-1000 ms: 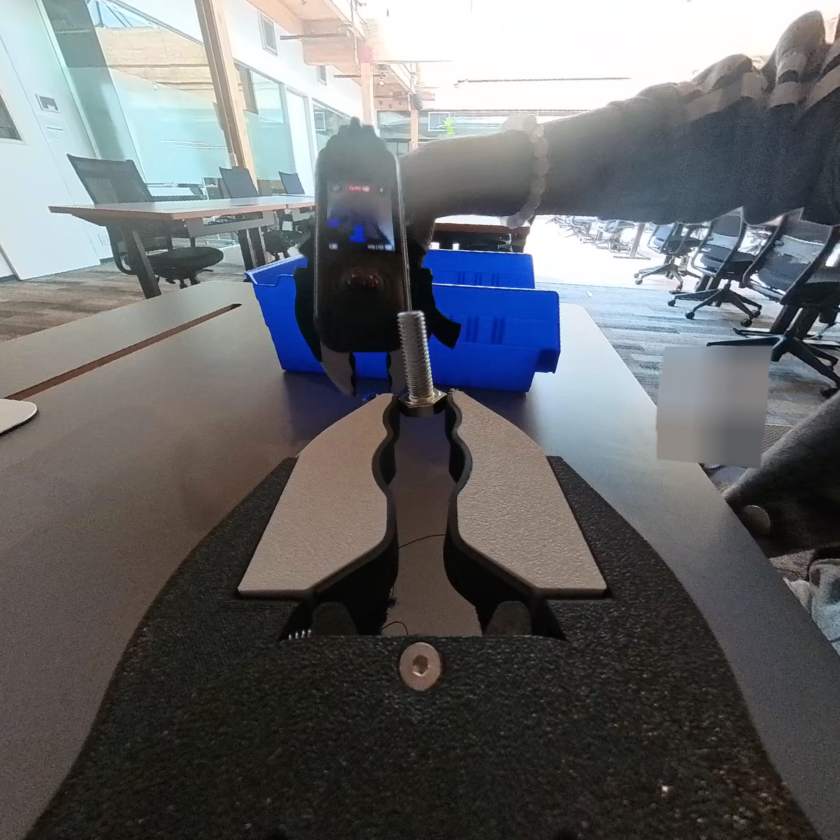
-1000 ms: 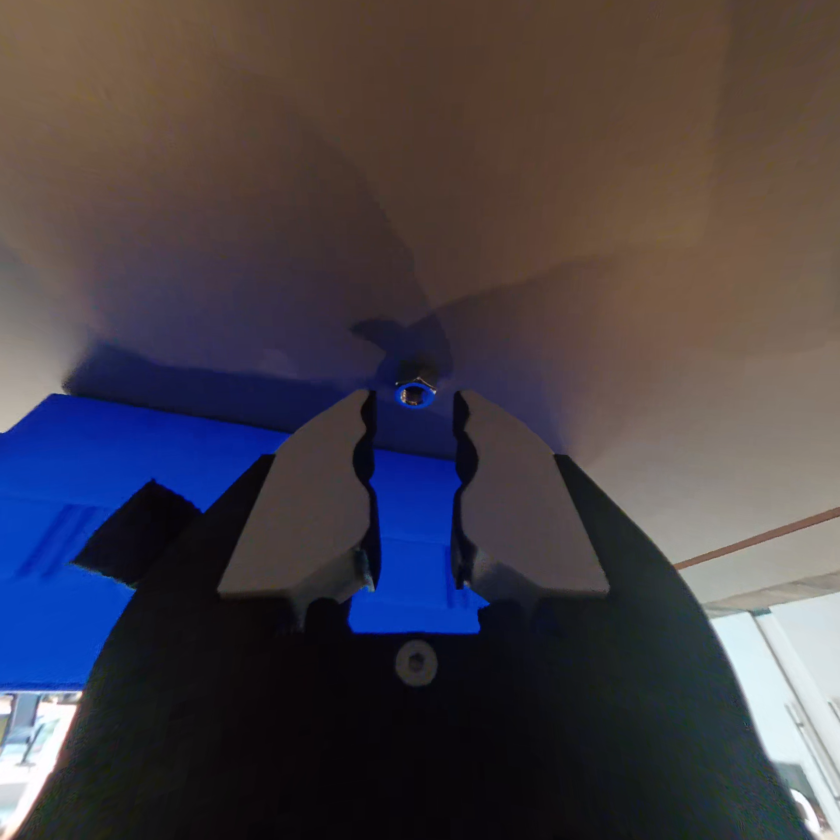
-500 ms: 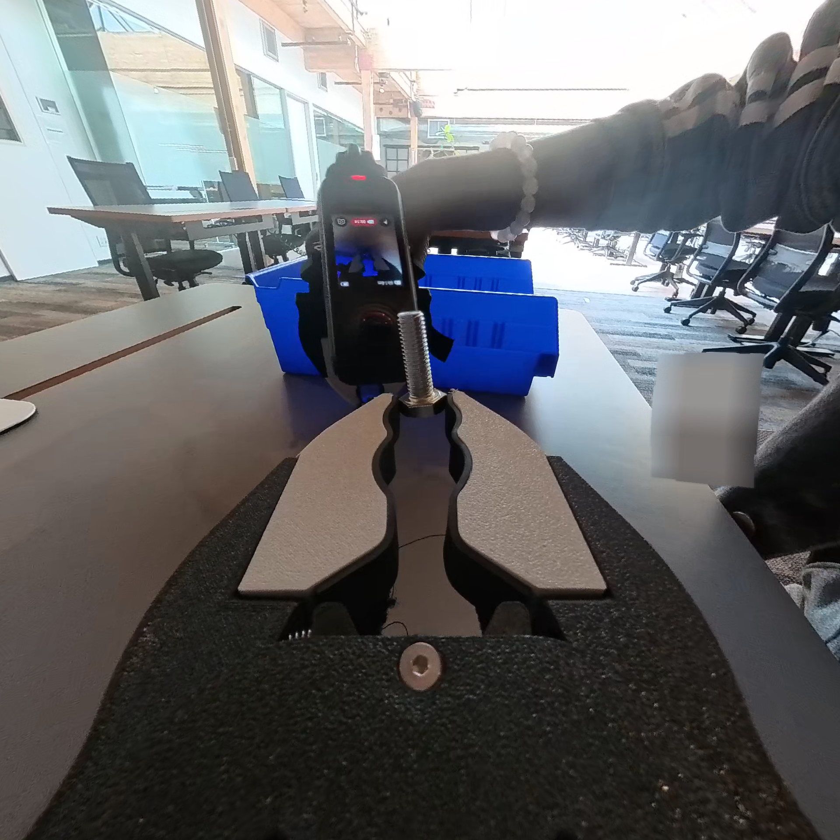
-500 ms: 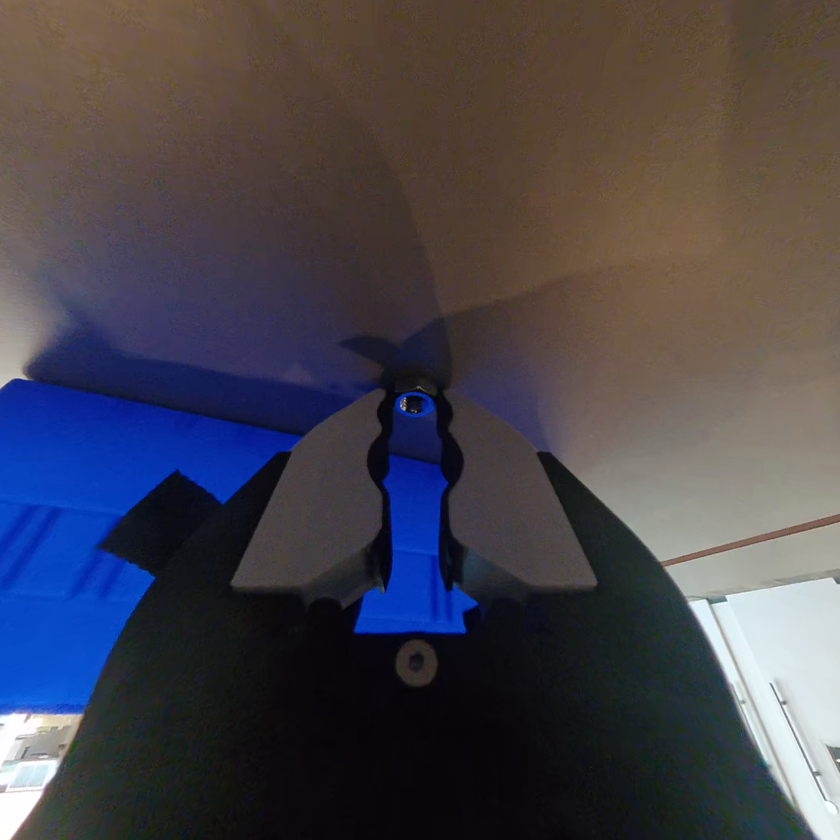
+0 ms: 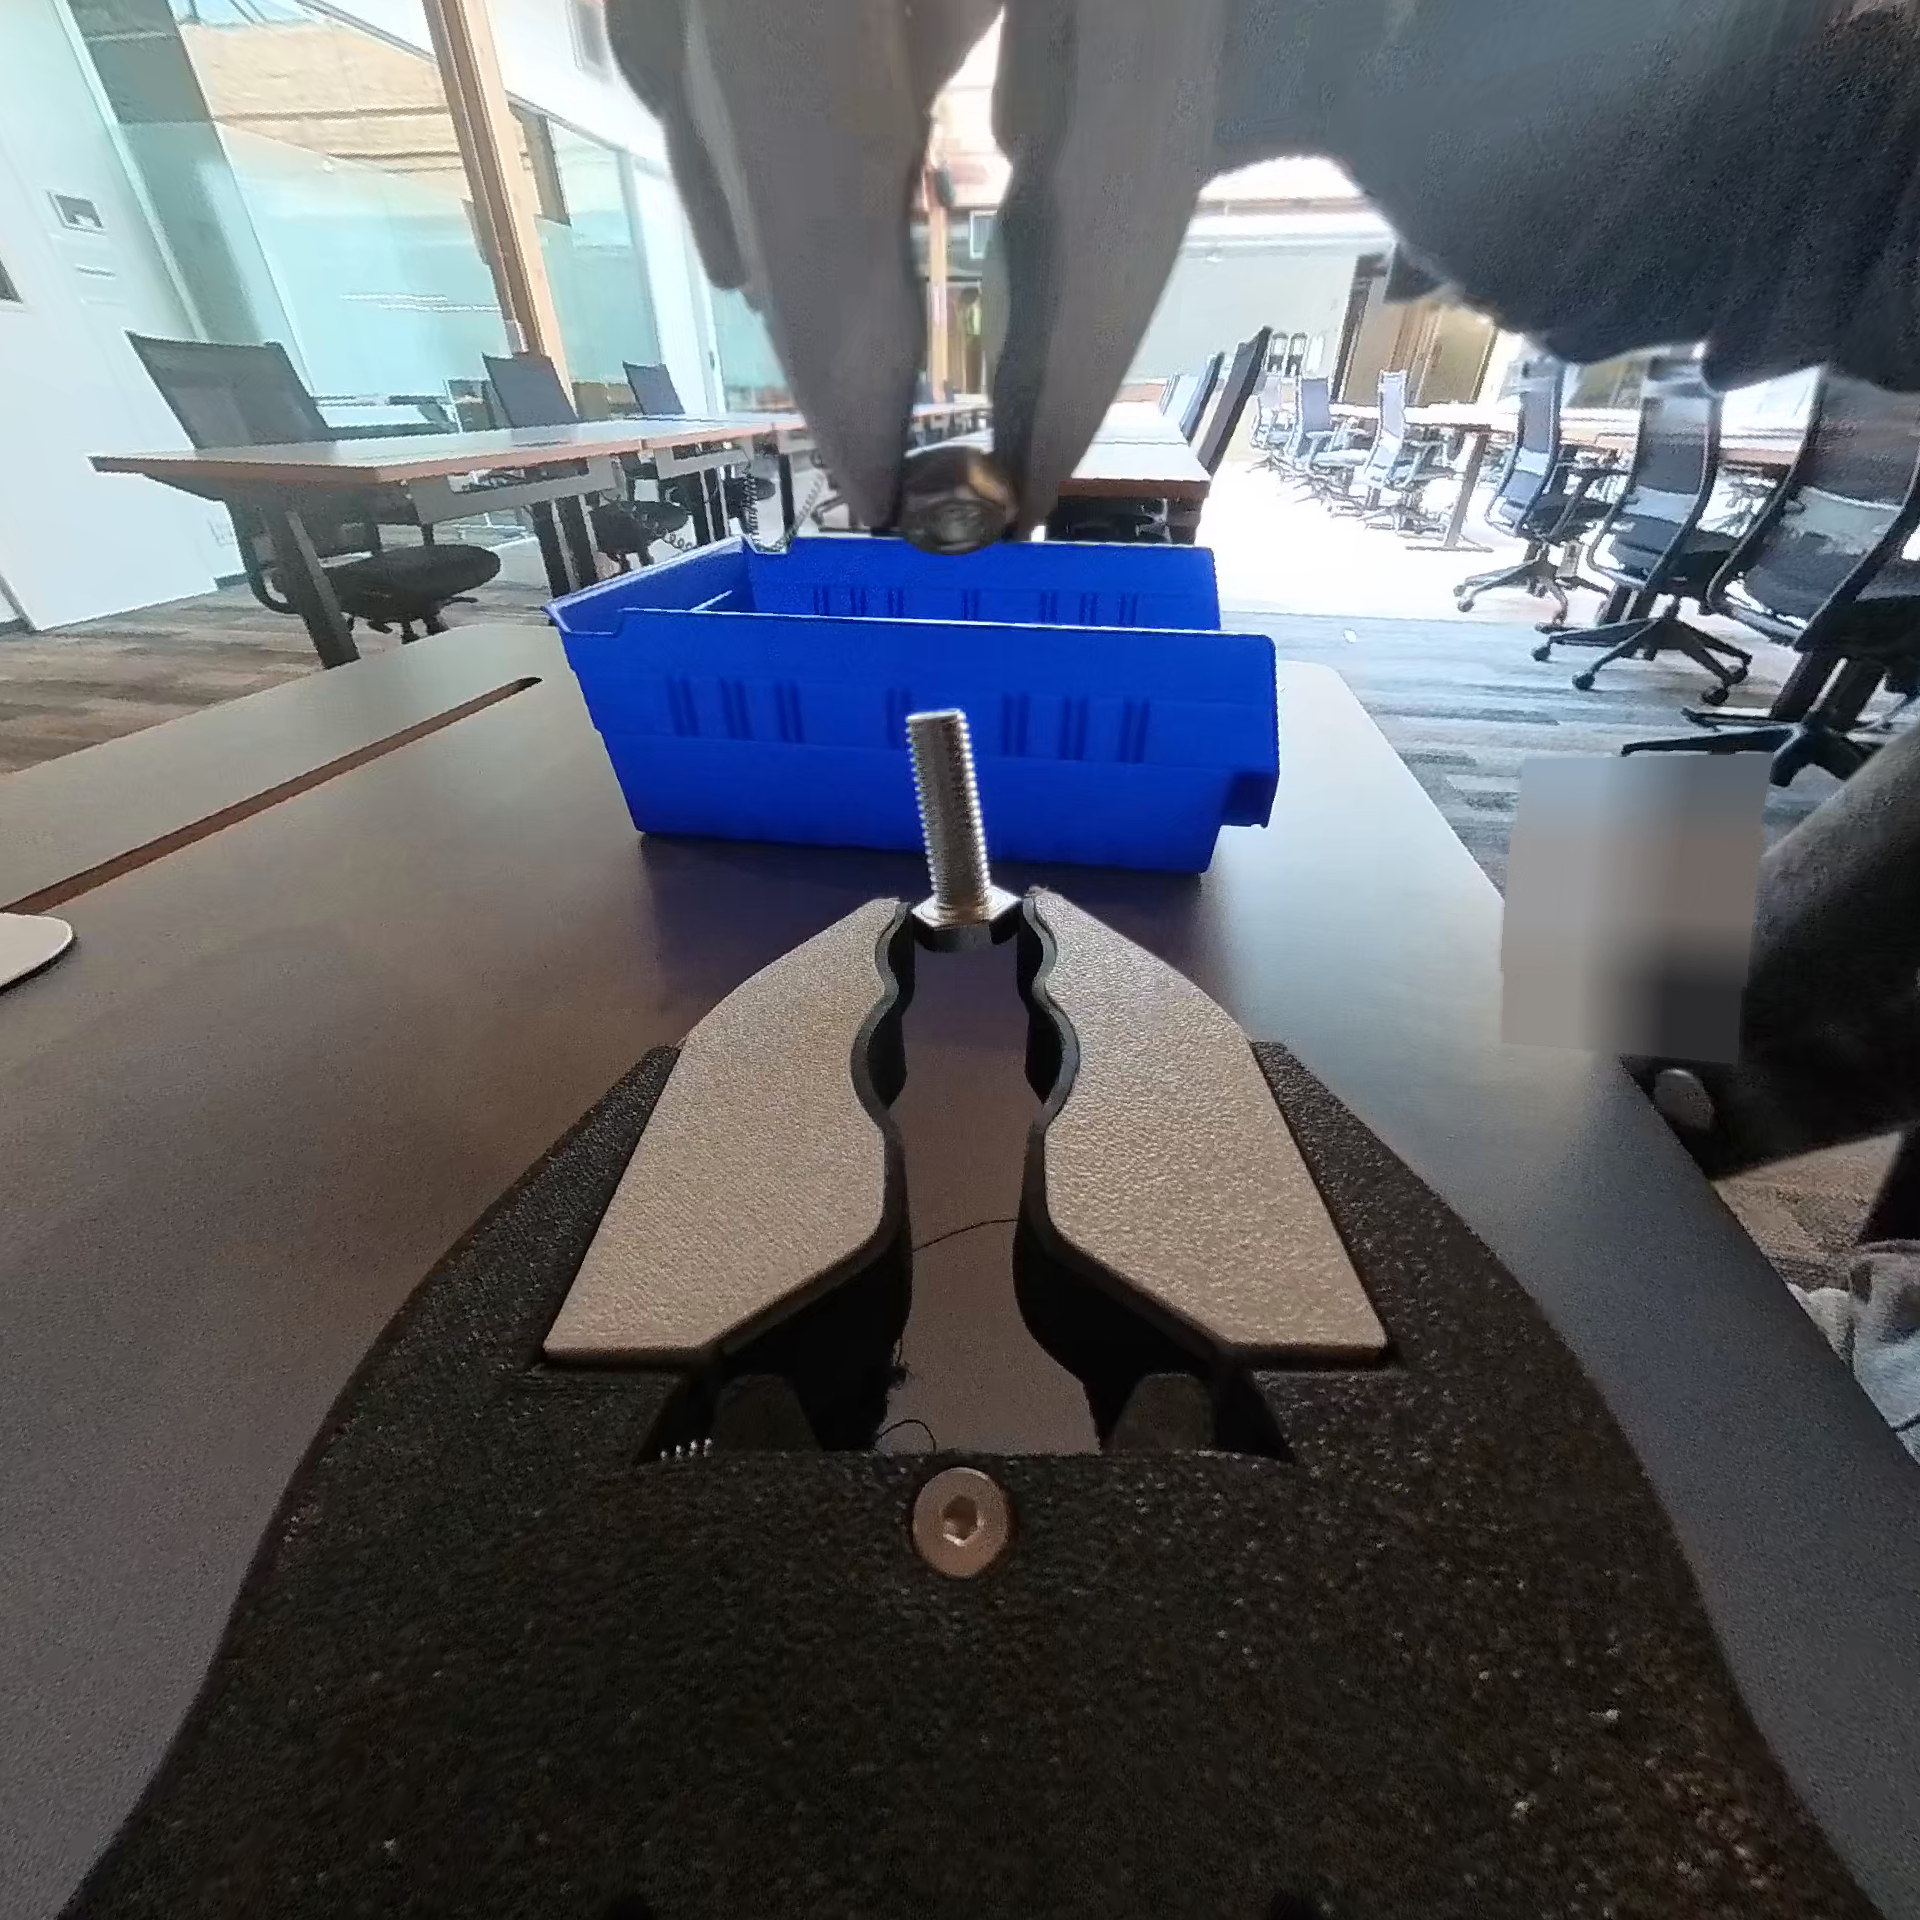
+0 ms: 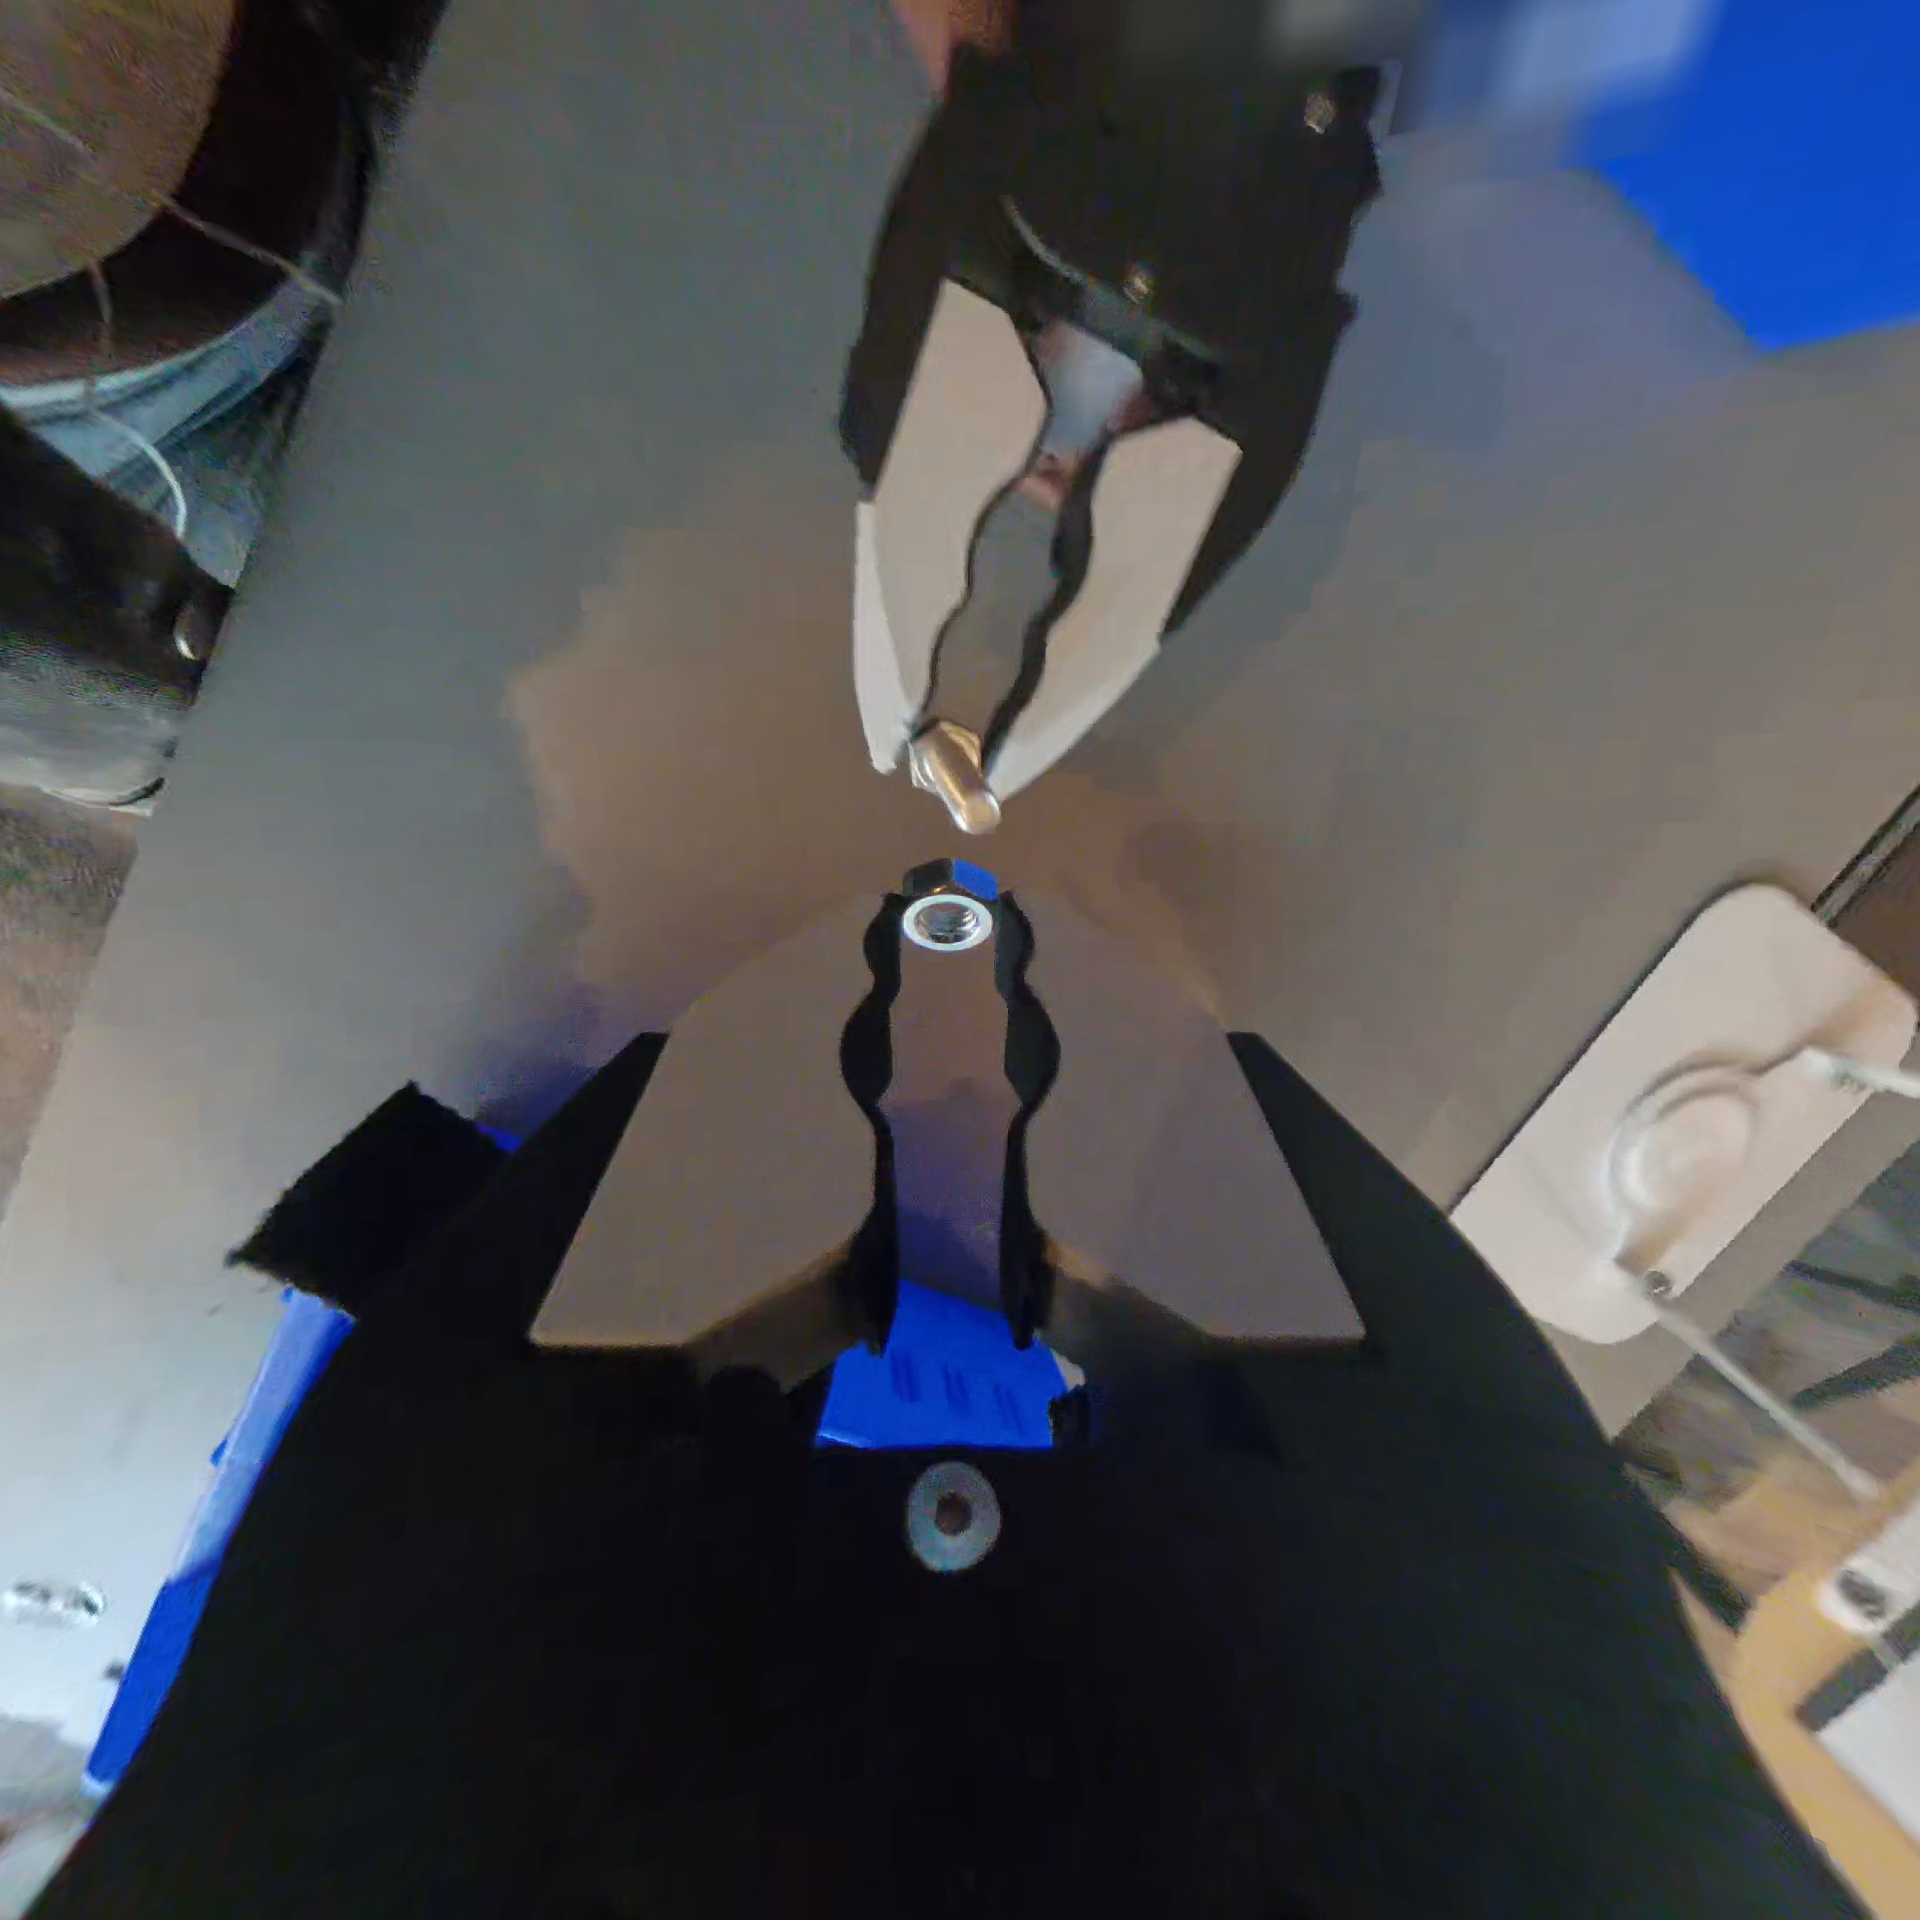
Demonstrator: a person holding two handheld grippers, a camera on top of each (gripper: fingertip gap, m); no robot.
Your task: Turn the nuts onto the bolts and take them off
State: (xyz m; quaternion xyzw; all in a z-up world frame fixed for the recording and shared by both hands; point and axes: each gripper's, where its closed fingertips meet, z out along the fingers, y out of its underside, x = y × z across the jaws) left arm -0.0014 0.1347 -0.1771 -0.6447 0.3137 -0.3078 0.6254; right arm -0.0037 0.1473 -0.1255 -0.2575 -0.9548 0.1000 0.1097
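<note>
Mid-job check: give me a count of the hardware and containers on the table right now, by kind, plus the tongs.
Bolts: 1, upright, head clamped in the left tongs
Nuts: 1, held in the right tongs
Blue bins: 1
Tongs: 2
Total: 5

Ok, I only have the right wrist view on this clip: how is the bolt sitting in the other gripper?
Observer: The left gripper clamps the bolt by its hex head, threaded shank straight up.
Operator: Is the nut on it yet?
Observer: No, the nut, in the right gripper, hangs clear above the tip.
Operator: What's behind the bolt?
Observer: A blue bin standing on the table.
</note>
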